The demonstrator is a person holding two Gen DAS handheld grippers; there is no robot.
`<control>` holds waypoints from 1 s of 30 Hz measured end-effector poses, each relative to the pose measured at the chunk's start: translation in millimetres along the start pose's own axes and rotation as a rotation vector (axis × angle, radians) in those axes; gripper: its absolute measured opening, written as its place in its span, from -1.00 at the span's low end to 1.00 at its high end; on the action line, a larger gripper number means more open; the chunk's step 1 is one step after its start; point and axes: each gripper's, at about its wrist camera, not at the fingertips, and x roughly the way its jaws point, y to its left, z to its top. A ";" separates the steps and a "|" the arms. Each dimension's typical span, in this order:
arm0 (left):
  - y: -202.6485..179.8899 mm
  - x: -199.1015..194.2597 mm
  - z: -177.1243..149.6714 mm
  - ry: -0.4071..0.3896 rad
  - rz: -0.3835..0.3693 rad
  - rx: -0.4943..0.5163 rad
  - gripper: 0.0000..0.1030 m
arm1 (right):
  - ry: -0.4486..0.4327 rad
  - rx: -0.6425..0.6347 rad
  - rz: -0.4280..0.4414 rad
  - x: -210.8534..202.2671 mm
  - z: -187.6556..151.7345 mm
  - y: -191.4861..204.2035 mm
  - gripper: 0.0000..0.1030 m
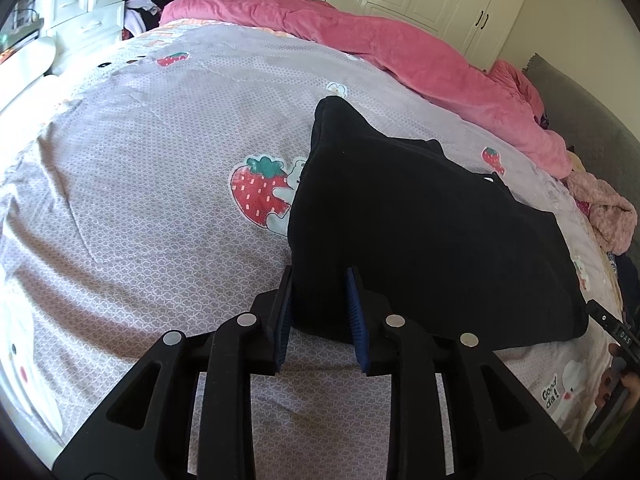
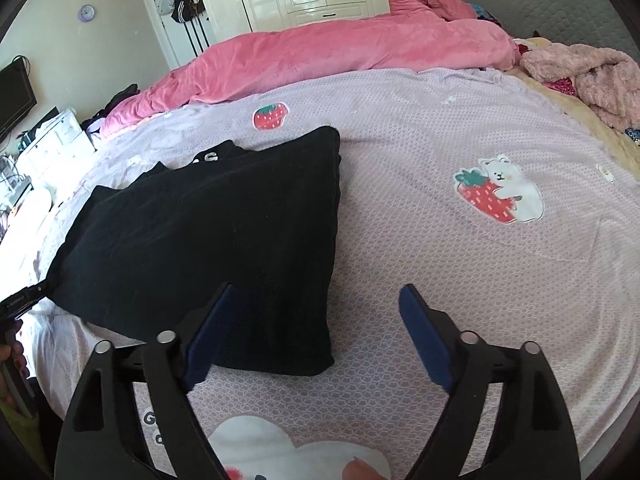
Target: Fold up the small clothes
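Both handheld grippers are showing matte black plastic frames. The left gripper (image 1: 320, 312) is carrying two angular arms with triangular cut-outs and four round silver pins, and its fingers (image 1: 354, 304) are wearing ribbed blue pads. The right gripper (image 2: 316, 324) is showing the same build, smooth dark-blue pads and silver pins. A hand (image 1: 618, 384) at the right edge is wearing dark nail polish.
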 end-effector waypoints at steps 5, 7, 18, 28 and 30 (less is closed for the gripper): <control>-0.7 -6.6 0.8 -0.014 0.008 0.005 -0.44 | -0.017 0.001 -0.003 -6.3 3.3 1.6 0.75; -1.1 -8.8 1.5 -0.021 0.011 0.009 -0.34 | -0.024 -0.003 -0.003 -8.6 5.1 3.9 0.78; -1.6 -20.8 4.5 -0.056 0.036 0.017 0.26 | -0.046 -0.069 0.042 -13.1 5.9 34.9 0.84; 0.4 -31.3 8.8 -0.095 0.073 0.023 0.67 | -0.049 -0.170 0.127 -8.1 2.6 89.2 0.91; 2.6 -31.3 9.2 -0.097 0.081 0.021 0.67 | -0.048 -0.189 0.140 -6.5 2.1 99.7 0.91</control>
